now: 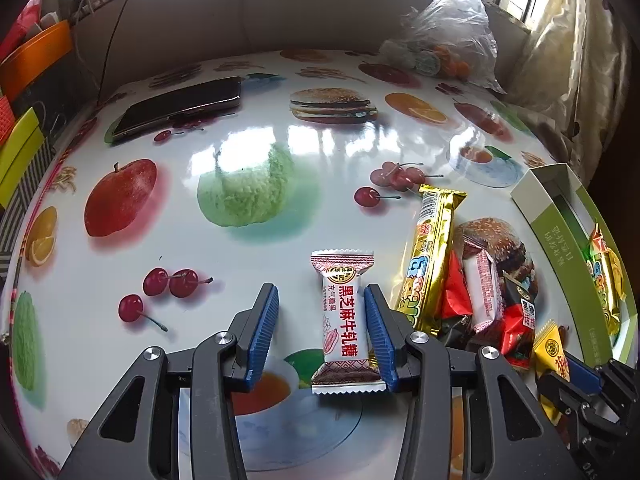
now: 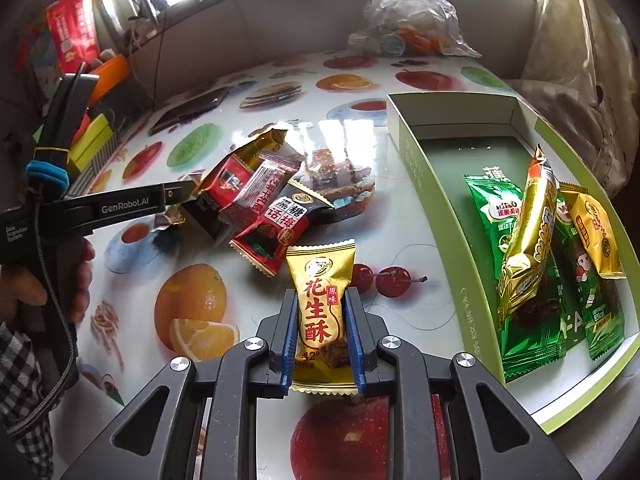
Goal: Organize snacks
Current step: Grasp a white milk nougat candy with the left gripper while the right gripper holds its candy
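Clear plastic bag (image 1: 448, 36) at table's far edge, phone (image 1: 180, 106) w/ nothing on it.

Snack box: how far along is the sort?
Done: several packets already lie in the green box, including a gold bar and green Milo packs. In hand: right gripper clamps a yellow peanut crisp packet; left gripper straddles a white nougat packet, unclamped. Left: the pile on the table.

Glossy printed tabletop (image 1: 248, 152), shiny gold foil wrapper (image 1: 430, 256), matt cardboard box (image 2: 436, 216), crinkled clear plastic bag (image 2: 408, 12)
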